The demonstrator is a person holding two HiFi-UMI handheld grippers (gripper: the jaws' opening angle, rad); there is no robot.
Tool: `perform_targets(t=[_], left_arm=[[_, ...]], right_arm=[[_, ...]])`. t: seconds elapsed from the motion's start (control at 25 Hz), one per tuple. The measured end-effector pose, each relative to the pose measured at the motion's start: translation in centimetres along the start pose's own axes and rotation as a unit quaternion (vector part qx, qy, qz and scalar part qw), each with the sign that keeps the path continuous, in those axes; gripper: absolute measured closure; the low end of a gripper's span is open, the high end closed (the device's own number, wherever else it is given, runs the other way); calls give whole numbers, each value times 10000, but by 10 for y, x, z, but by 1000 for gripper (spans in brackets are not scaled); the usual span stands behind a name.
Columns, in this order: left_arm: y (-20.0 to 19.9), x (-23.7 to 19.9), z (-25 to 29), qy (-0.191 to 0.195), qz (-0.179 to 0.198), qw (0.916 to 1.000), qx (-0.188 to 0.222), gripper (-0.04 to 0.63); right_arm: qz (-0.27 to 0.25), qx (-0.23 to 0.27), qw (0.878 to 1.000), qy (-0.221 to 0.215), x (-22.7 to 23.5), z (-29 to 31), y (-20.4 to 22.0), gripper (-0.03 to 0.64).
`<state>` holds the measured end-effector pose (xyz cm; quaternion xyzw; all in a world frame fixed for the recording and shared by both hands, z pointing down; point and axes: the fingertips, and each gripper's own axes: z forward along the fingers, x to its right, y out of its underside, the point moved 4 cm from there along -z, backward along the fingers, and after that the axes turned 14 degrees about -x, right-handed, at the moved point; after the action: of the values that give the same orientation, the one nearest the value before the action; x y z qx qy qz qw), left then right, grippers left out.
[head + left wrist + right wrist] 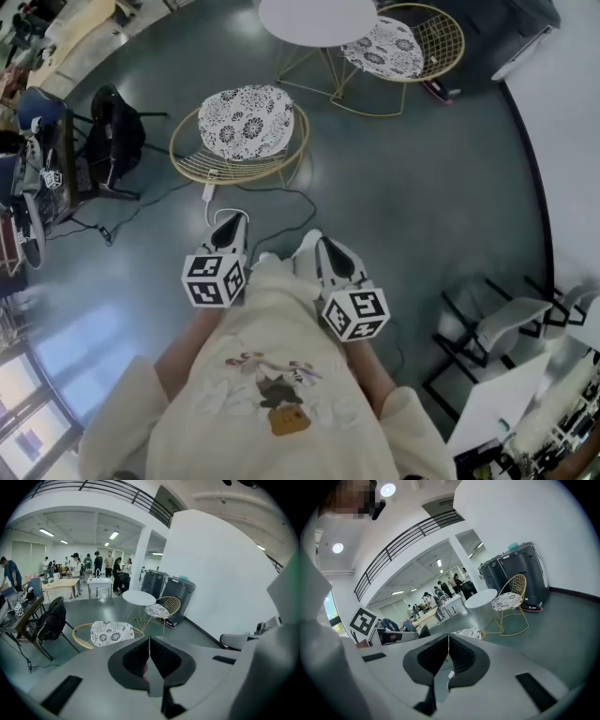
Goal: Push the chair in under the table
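Here the left gripper [228,221] has its jaws pressed together with nothing between them, as its own view shows: the two dark pads meet in one thin seam. The right gripper [324,246] is the same, pads closed on each other and empty. Both are held in the air in front of the person's cream sweater [272,375], touching nothing

The gold wire chair with a black-and-white flowered cushion [246,122] stands on the grey floor at 12 o'clock from the grippers, well apart from them. It is clear of the round white table [317,19], which lies beyond it toward 1 o'clock. A second, matching chair [394,47] sits just beside that table at its 3 o'clock side

Only the head view shows the black cable with a white plug [208,192] on the floor between the chair and the grippers, and the black office chair [117,141] at 10 o'clock. The left gripper view alone shows the far group of people [101,564] standing at desks, and tall dark bins [171,592] against the wall behind the table. The right gripper view adds the railing of an upper gallery [408,541]
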<state>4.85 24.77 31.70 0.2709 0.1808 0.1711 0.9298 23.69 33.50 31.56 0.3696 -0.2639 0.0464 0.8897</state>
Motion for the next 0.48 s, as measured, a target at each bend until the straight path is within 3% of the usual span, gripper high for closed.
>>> perform_targets(t=[0.12,0.24,0.48], left_arm=[[12,-11,-22,-40,-49,10000,44,586],[31,-26,-48,-149,-181,9997,83,586],[91,-69,-85,-265,-878,9957,110,586]], right_arm=[[224,-53,9997,-83,-15,2,17,607],[105,-124,9997,-168,-38,0,32,607],[-204,-517,9982,-222,-80,21,66,607]])
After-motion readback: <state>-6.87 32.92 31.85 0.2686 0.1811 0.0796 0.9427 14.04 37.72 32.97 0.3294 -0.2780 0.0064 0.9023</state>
